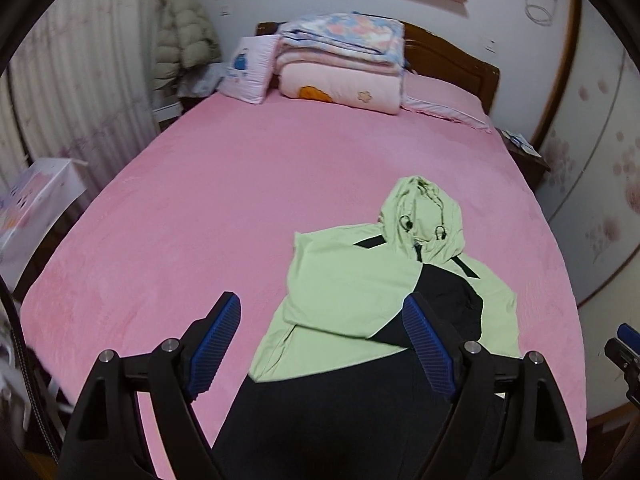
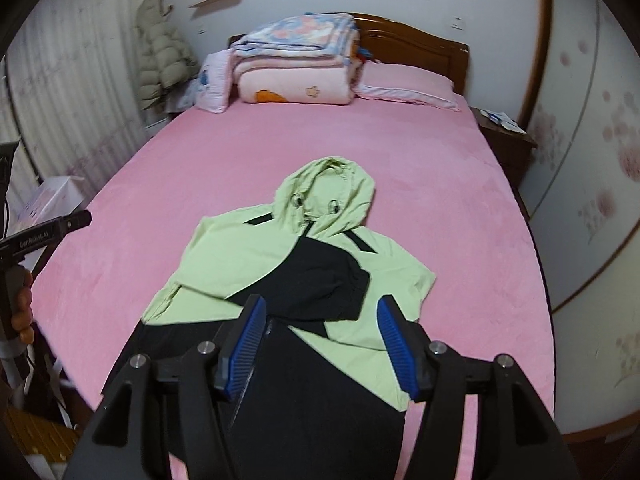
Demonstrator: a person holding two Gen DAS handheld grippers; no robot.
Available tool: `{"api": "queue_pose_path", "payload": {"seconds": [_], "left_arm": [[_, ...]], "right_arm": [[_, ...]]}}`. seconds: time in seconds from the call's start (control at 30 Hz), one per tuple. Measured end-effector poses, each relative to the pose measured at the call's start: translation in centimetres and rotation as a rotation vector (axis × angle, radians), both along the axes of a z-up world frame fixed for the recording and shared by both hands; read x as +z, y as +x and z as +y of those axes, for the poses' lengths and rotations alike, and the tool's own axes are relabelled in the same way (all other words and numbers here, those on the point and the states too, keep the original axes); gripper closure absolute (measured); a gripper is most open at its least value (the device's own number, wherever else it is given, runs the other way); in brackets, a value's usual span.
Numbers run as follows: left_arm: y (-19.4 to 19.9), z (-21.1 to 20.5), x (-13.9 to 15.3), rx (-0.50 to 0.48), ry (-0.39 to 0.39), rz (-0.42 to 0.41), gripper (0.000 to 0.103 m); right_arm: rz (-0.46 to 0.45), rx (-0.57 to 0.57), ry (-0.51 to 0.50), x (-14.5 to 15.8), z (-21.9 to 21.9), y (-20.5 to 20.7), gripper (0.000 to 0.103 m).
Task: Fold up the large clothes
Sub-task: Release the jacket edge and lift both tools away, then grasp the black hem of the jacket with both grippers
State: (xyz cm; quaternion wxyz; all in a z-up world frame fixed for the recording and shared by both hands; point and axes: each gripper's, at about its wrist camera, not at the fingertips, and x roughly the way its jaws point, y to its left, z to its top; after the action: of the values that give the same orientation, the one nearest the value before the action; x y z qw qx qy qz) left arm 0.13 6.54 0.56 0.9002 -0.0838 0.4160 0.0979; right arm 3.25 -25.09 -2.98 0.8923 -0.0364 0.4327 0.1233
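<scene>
A light green and black hooded jacket [image 1: 352,280] lies on the pink bed [image 1: 224,184], hood toward the headboard, both sleeves folded across its chest; it also shows in the right wrist view [image 2: 248,256]. My left gripper [image 1: 320,320] is open and empty, hovering above the jacket's lower left part. My right gripper [image 2: 320,316] is open and empty, hovering above the jacket's lower middle. The black hem lies under both grippers near the bed's front edge.
Folded quilts [image 1: 344,64] and pillows [image 1: 248,68] are stacked at the wooden headboard [image 1: 448,56]. A puffer coat [image 1: 180,32] hangs at the back left. A nightstand [image 2: 504,136] stands at the bed's right. The pink bed [image 2: 400,152] lies bare around the jacket.
</scene>
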Motion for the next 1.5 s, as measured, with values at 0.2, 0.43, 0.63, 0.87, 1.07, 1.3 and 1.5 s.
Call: {"api": "queue_pose_path", "payload": {"seconds": [0.2,0.43,0.63,0.87,1.07,1.3,1.5], "left_arm": [[-4.2,1.7,0.1,0.034,-0.026,0.020,0.021],[-8.7,3.4,-1.8,-0.027,-0.017,0.003,0.021],[-11.6,4.4,-4.1,-0.084,-0.010,0.017,0.021],[-13.7,5.6,-9.1,-0.141,-0.077,0.074,0.021],[-14.1,6.4,-15.6,-0.129,-0.104,0.182,0.021],[-14.0,6.8,-21.8,-0.148,-0.063,0.245,0.021],[-13.1,7.9,-26.3,-0.119,-0.053,0.288,0.021]], "right_arm": [[-0.048,-0.015,0.051,1.5,0.7,-3.3,0.045],[-0.149,-0.108,0.071,1.9,1.7,-8.0,0.045],[-0.164,-0.177,0.084,0.0,2.4,-12.5,0.045],[-0.158,-0.263,0.086,-3.2,2.7,-16.7,0.045],[-0.063,-0.304,0.056,-7.3,2.3,-18.3,0.045],[0.001,-0.351,0.031,-12.3,-0.4,-19.5,0.045],[0.068,-0.346,0.013,-17.2,-2.2,-18.9,0.045]]}}
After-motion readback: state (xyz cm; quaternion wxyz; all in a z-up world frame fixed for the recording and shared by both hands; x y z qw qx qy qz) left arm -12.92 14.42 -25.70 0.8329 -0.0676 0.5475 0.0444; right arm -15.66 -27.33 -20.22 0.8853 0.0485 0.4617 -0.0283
